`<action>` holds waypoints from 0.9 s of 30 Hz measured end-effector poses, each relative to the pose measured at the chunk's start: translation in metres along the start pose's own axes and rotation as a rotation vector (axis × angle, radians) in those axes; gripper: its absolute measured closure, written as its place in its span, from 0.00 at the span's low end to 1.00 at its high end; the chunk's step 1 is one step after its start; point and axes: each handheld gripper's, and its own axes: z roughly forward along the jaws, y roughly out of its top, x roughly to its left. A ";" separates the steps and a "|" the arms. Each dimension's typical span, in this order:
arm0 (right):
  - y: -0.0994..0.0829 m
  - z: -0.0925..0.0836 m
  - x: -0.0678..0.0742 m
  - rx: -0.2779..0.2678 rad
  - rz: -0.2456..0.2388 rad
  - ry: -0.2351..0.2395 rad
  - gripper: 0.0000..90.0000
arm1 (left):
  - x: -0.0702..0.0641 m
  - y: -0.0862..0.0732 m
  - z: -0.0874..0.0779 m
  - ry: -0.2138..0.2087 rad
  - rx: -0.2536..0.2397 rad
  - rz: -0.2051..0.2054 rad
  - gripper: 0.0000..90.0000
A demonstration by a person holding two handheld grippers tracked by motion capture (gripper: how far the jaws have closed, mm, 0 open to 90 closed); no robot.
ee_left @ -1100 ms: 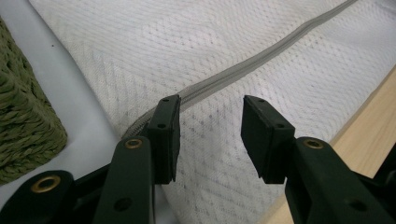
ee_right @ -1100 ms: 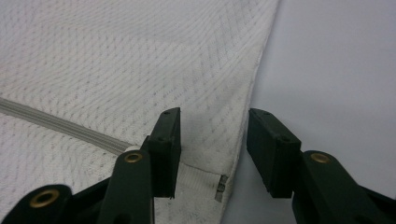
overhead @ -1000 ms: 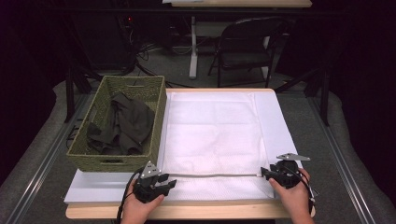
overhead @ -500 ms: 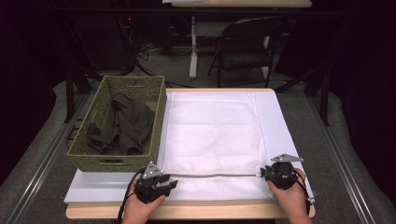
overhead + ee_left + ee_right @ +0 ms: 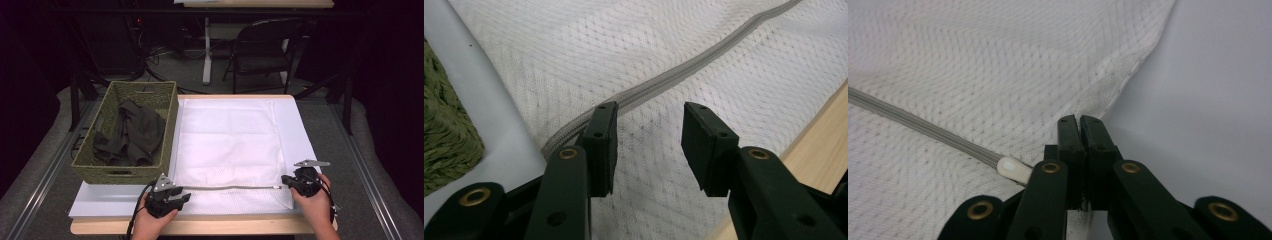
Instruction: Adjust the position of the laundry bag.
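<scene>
My right gripper [image 5: 1079,120] has just pressed together at the zipper pull [image 5: 1015,170]; left gripper [image 5: 649,125] spread over the limp, light mesh bag [image 5: 227,145] on the surface — I'd grasp the pull.

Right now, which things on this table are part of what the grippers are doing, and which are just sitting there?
In use:
- white mesh bag
- its grey zipper
- zipper pull
- left gripper, open
- right gripper, shut

Lying about:
- woven basket
- dark clothes inside it
- folding chair
</scene>
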 end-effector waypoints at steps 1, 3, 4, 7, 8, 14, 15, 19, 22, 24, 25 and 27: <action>0.002 -0.001 0.000 -0.002 0.000 0.009 0.98 | 0.000 0.000 0.001 -0.004 0.003 0.000 0.64; 0.012 -0.005 -0.002 0.001 0.009 0.032 0.98 | -0.001 0.000 0.002 -0.005 0.008 0.002 0.63; 0.016 -0.007 -0.002 0.003 0.008 0.040 0.98 | -0.001 0.000 0.002 -0.006 0.008 0.003 0.63; 0.028 -0.013 0.000 0.010 -0.012 0.056 0.98 | -0.003 -0.001 0.003 0.002 0.006 0.008 0.63; 0.033 -0.016 0.002 0.007 -0.025 0.056 0.98 | -0.002 -0.001 0.003 -0.009 0.013 0.010 0.63; 0.046 -0.023 0.010 -0.023 -0.043 0.077 0.98 | -0.001 -0.001 0.007 -0.007 0.023 0.008 0.63; 0.046 -0.023 0.010 -0.023 -0.043 0.077 0.98 | -0.001 -0.001 0.007 -0.007 0.023 0.008 0.63; 0.041 -0.020 0.013 -0.053 -0.047 0.075 0.98 | -0.001 -0.001 0.009 -0.009 0.029 -0.002 0.62; 0.036 -0.014 0.010 -0.063 -0.044 0.115 0.98 | 0.000 0.000 0.010 -0.024 0.018 -0.022 0.63; 0.035 -0.013 0.009 -0.064 -0.041 0.126 0.98 | 0.001 0.005 0.011 -0.046 0.027 -0.033 0.64; 0.035 -0.013 0.009 -0.067 -0.046 0.127 0.98 | 0.001 0.005 0.011 -0.046 0.027 -0.033 0.64; 0.036 -0.013 0.009 -0.072 -0.048 0.133 0.98 | 0.000 0.010 0.013 -0.053 0.034 -0.020 0.66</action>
